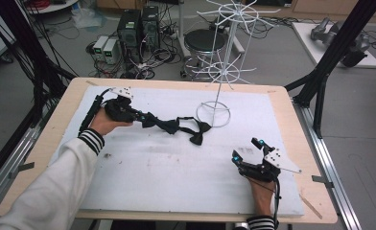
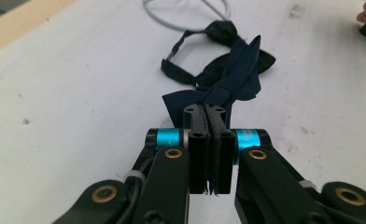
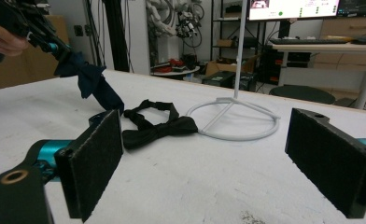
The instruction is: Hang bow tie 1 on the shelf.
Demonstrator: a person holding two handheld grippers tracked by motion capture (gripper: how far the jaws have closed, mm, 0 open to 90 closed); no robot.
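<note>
My left gripper has its fingers clamped on one end of a navy bow tie, lifting that end off the white worktop while the far end trails toward the black bow tie lying flat at about 3 o'clock from my left hand. My right gripper rests near the worktop's 5 o'clock corner, fingers wide apart and holding nothing.

The white wire stand rises at about 1 o'clock from the middle of the worktop, its ring base just beside the black bow tie. I judge the job in hand to be carrying the navy tie up to one of the stand's arms. To do that well I would raise it straight until the trailing end swings free of the black tie, since the two overlap or touch, then bring it toward an arm with the loop hanging open, and have the right gripper spread the strap if it sags.

From the left gripper view, my own fingers hide how much cloth I hold, so the bite may be thin. Whether the navy strap is tangled with the black one I cannot tell. The stand's top is cut off in the right gripper view, and its thin arms are hard to separate from the cluttered floor behind in the high view.
</note>
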